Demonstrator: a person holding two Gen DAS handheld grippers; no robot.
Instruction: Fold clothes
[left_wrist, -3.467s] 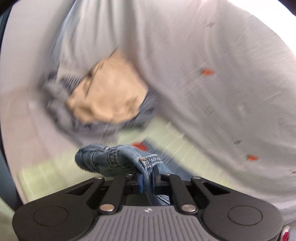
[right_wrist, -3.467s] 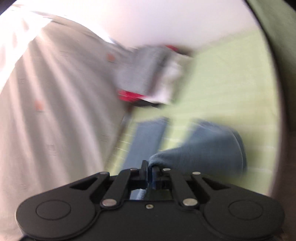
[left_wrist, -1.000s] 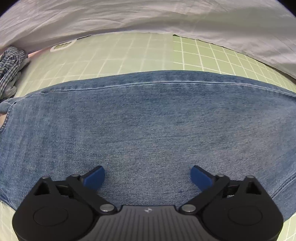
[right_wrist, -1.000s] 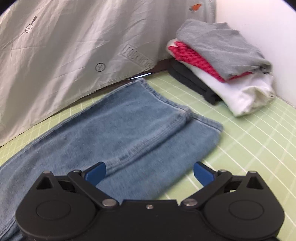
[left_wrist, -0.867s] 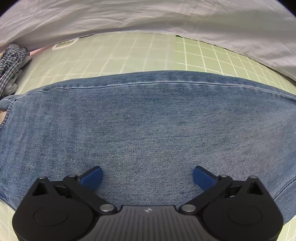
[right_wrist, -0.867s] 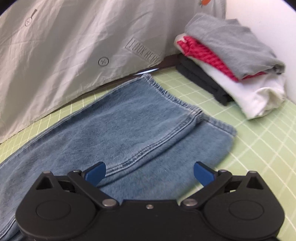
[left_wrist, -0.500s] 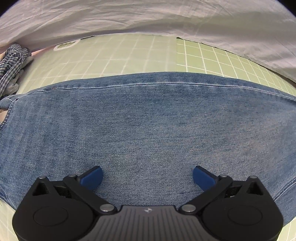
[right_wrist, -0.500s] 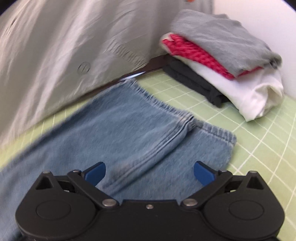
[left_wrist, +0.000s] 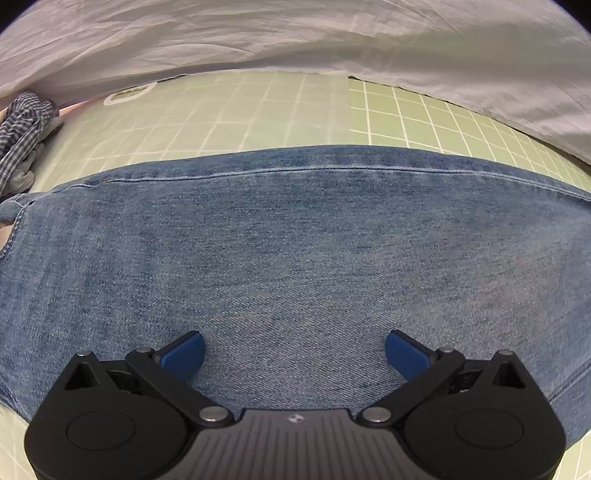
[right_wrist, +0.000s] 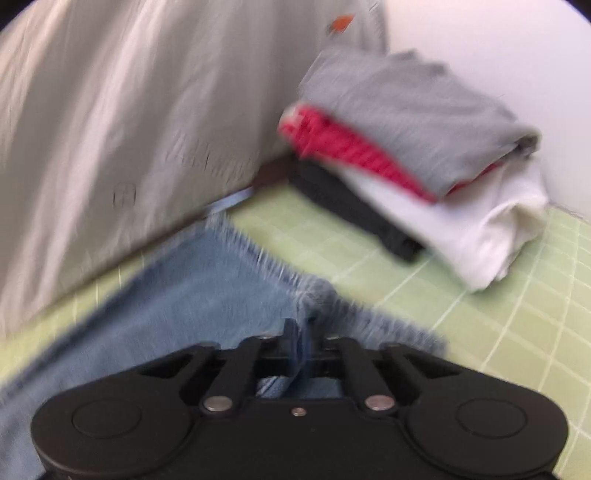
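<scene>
A pale grey sheet (left_wrist: 295, 40) was draped across the whole back of the scene and was seen in both views; in the right wrist view faint printed marks and 1 small orange mark were noted on it.

A green mat (left_wrist: 258, 114) ruled with a white grid was laid out beneath everything.

The jeans (left_wrist: 295, 240) were spread flat on the mat, filling the middle of the left wrist view from edge to edge, 1 long seam running just inside the far edge. In the right wrist view the hem end (right_wrist: 236, 280) was seen, lying near the foot of the sheet.

A stack of 4 folded garments (right_wrist: 406, 155) was noted in the far corner against a white wall: grey on top, then red, white, and a dark one at the bottom. It lay apart from the jeans, with bare mat between.

A crumpled blue checked garment (left_wrist: 22, 133) was recorded at the left edge of the left wrist view, just beside the waist end of the jeans.

The left gripper (left_wrist: 293, 350) was held over the denim with its 2 blue pads spread wide, nothing between them.

The right gripper (right_wrist: 299, 343) was seen pressed together at the hem; the frame was blurred, but a fold of denim appeared to be pinched between the fingers.
</scene>
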